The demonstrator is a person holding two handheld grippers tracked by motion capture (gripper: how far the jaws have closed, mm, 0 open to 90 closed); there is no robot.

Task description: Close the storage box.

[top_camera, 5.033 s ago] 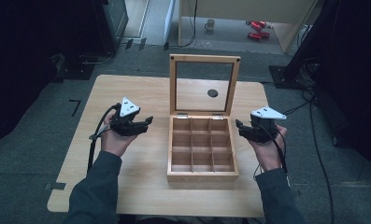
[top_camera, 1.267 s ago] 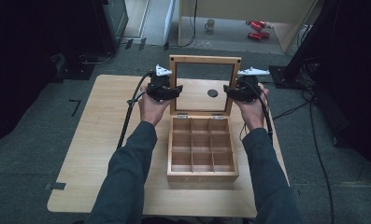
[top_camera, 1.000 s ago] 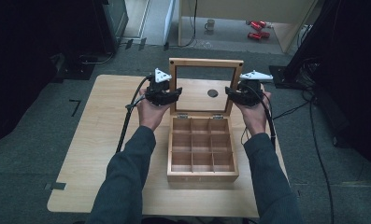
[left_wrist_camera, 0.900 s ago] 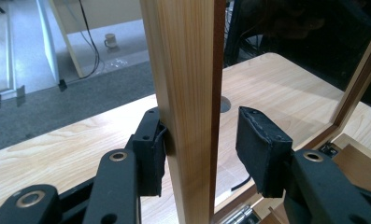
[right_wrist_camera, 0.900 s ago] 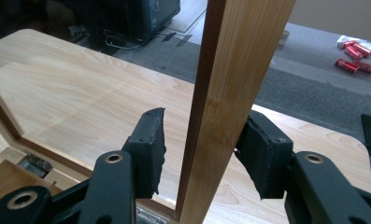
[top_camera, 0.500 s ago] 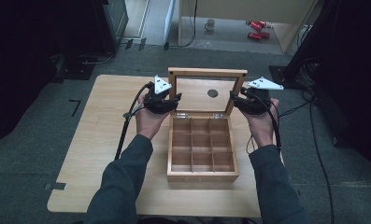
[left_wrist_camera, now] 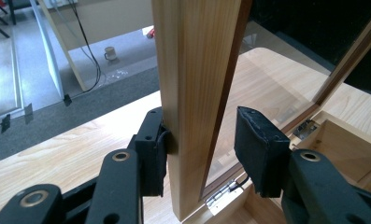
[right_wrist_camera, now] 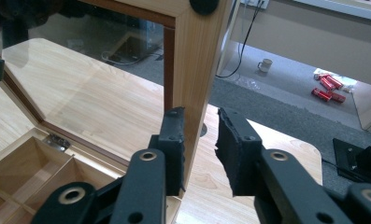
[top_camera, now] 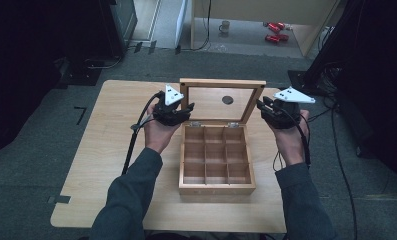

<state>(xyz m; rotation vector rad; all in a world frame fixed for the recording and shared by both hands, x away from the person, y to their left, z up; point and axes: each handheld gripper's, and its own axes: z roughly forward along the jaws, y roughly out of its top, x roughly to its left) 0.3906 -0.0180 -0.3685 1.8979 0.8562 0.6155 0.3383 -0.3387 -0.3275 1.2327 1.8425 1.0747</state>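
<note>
Wooden compartment box (top_camera: 216,162) sits on the tabletop (top_camera: 111,150) between both tools, its glazed lid (top_camera: 221,100) raised; left tool (top_camera: 178,112) straddles the lid's left frame post, one pad touching, the other clear; right tool (top_camera: 271,111), jaws just closing, brackets the right post without clamping it.

Lid (left_wrist_camera: 192,93) top cut off by frame edge

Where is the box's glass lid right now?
In the high view the lid stands raised at the far edge of the wooden box, between the left gripper and right gripper.
</note>
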